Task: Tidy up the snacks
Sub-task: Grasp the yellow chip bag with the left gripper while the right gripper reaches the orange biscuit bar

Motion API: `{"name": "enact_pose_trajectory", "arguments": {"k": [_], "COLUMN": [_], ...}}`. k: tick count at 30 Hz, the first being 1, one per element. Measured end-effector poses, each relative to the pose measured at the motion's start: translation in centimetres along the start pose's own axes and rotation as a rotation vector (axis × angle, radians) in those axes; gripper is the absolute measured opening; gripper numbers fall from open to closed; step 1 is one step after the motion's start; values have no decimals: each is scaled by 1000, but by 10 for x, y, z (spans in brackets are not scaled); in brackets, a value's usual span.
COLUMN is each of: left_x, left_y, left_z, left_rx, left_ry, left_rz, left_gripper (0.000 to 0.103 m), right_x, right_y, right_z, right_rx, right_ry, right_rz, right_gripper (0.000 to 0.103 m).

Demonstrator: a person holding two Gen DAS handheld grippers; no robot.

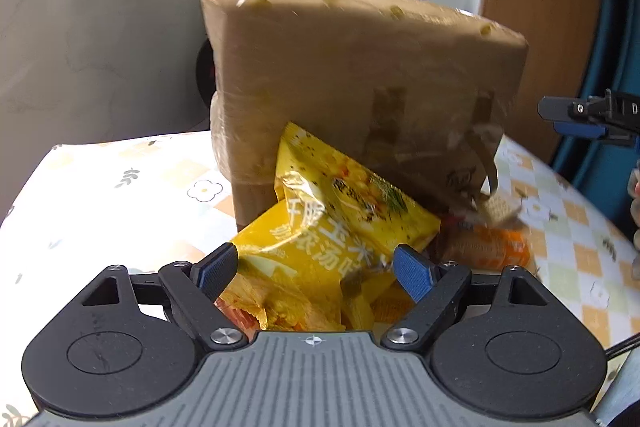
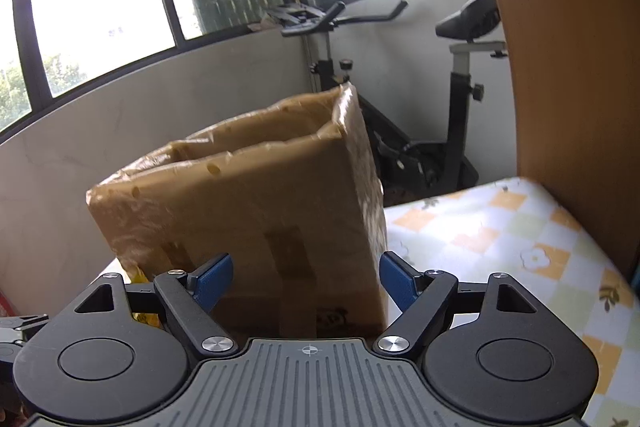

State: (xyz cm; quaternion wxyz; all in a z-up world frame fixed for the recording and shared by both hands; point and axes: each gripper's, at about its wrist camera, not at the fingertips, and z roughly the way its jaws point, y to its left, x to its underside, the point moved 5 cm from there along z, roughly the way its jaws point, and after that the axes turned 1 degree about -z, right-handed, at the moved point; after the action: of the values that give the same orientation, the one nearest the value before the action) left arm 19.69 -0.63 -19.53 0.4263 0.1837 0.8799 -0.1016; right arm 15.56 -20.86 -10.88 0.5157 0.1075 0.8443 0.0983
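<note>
A tall cardboard box [image 1: 360, 79] wrapped in clear film stands on the flowered tablecloth [image 1: 120, 187]. Its open top shows in the right wrist view, box [image 2: 248, 211]. Against its front leans a yellow snack bag [image 1: 344, 203], over a second yellow bag [image 1: 288, 263]. An orange packet [image 1: 484, 247] and a wafer pack [image 1: 500, 207] lie to their right. My left gripper [image 1: 314, 267] hangs open just above the yellow bags, its blue pads either side of them, not pressing. My right gripper [image 2: 306, 277] is open in front of the box with nothing between its fingers; the right gripper [image 1: 550, 119] also shows in the left wrist view.
An exercise bike [image 2: 440, 75] stands behind the table by a grey wall under windows. A wooden panel [image 2: 560, 47] rises at the right, along the tablecloth [image 2: 520, 227] edge. A person's fingers [image 1: 635, 195] show at the right border.
</note>
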Motion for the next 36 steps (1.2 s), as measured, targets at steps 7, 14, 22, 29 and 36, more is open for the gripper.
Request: {"name": "enact_pose_trajectory", "arguments": {"k": [7,14,22,29,36], "left_x": [-2,-9,-1,13,17], "left_y": [-9,-12,-17,5,22], "left_z": [13,36,23,-8,-45], "left_rx": [-5,15,38,-3,-39], "left_ry": [-16,4,1,-49,-130], "left_rz": [111,119,102,-63,-241], "left_gripper": [93,95,71,70,70], "right_x": [22,33,61,82,95], "right_y": [-7,-9,-9,16,24], "right_z": [8,16,28,50,86], "right_rx": [17,20,39,-30,-48], "right_ry": [61,105,196,261,328], "right_rz": [22,-13,-115,-302,-328], "right_gripper": [78,77,76,72,71]}}
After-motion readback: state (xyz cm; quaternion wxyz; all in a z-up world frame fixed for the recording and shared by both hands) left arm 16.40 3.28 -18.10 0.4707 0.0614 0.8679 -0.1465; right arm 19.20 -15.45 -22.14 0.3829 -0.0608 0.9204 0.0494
